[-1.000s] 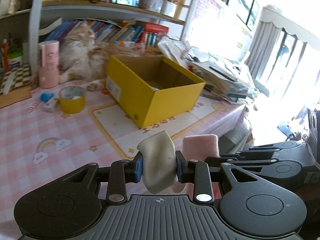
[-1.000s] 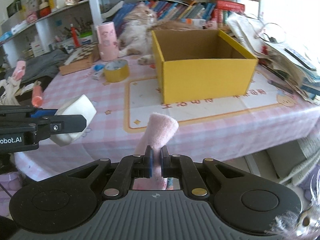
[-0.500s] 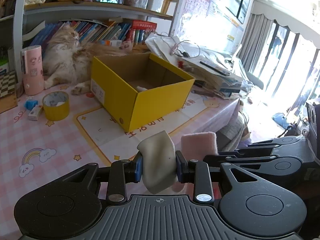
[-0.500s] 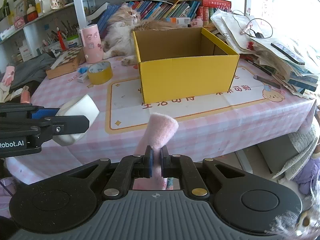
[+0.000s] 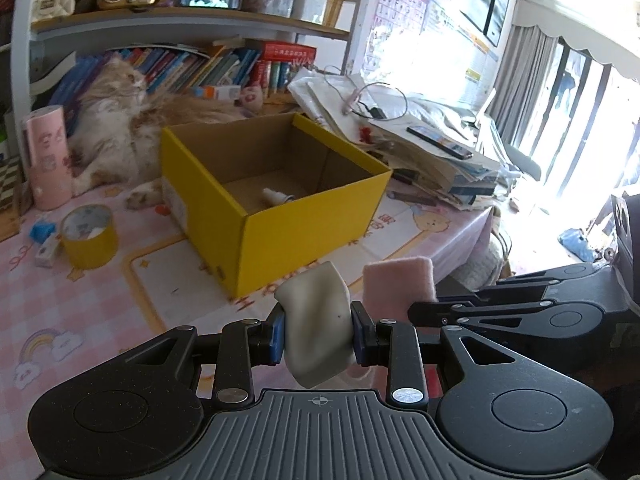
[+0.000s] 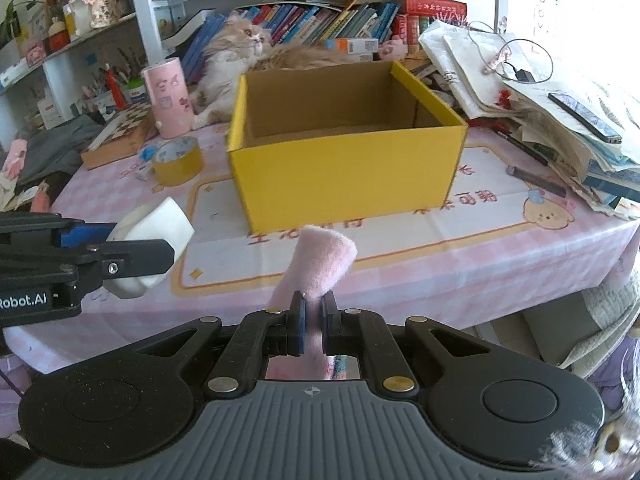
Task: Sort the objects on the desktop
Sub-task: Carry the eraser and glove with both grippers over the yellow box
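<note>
The counter (image 6: 500, 248) has a pink checked cloth, and a big yellow box (image 6: 344, 172) sits on it with its top open. A fluffy cat (image 6: 240, 52) lies just behind the box, so go slow and do not scare it. A tall pink cup (image 6: 166, 96) and a yellow tape roll (image 6: 178, 160) stand to the left of the box, well away from the way in.

The left hand-held gripper (image 5: 318, 334) is squeezed onto a soft white sponge (image 5: 316, 328). The right hand-held gripper (image 6: 313, 322) is pinched tight on a soft pink sponge (image 6: 320, 264). Both sponges are up in the air near the front edge of the counter, not in the box yet.

The job now looks like this: carry both sponges over the box and drop them in. Lift them higher than the front wall first, so they do not bump it. Bring them over the middle of the box, away from the small white thing (image 5: 276, 197) already lying inside. Keep the two sponges a little apart so they do not knock together. Let go only when each one is right over the open top. The sponges are soft and may bounce, so drop them from low down.
</note>
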The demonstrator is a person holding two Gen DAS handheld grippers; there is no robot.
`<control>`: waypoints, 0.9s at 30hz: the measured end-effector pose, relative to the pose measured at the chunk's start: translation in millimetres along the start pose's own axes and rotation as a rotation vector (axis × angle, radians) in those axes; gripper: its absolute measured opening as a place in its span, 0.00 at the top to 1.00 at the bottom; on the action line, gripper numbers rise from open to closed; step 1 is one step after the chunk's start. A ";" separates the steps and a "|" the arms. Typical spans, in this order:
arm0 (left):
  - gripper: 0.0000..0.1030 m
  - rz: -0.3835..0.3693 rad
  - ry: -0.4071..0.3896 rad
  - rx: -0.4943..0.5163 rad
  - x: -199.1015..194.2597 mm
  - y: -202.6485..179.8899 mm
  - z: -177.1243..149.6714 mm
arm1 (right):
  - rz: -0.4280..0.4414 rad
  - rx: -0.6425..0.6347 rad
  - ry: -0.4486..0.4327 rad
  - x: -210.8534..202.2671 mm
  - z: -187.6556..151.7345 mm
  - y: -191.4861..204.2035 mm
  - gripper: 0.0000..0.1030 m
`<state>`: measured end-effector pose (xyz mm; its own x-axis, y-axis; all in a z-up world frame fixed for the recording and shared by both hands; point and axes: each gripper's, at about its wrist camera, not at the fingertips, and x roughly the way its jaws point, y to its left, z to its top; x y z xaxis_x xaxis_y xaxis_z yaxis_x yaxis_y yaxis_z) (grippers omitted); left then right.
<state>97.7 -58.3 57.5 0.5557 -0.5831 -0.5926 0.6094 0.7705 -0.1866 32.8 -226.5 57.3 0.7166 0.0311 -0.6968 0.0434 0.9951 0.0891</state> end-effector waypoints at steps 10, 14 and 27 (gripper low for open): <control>0.70 -0.020 -0.008 0.020 43.9 -37.8 22.0 | -0.005 -0.020 -0.013 6.3 14.5 -57.2 0.93; 0.70 -0.004 -0.026 0.023 55.4 -48.7 32.0 | 0.012 -0.029 -0.019 10.7 21.2 -76.2 0.94; 0.70 0.171 -0.191 0.036 65.5 -47.2 93.5 | 0.126 -0.066 -0.205 22.0 93.4 -110.3 0.93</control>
<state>158.3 -157.0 100.7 0.7473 -0.4857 -0.4535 0.5150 0.8546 -0.0667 108.8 -344.4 98.6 0.8399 0.1420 -0.5238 -0.0956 0.9888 0.1147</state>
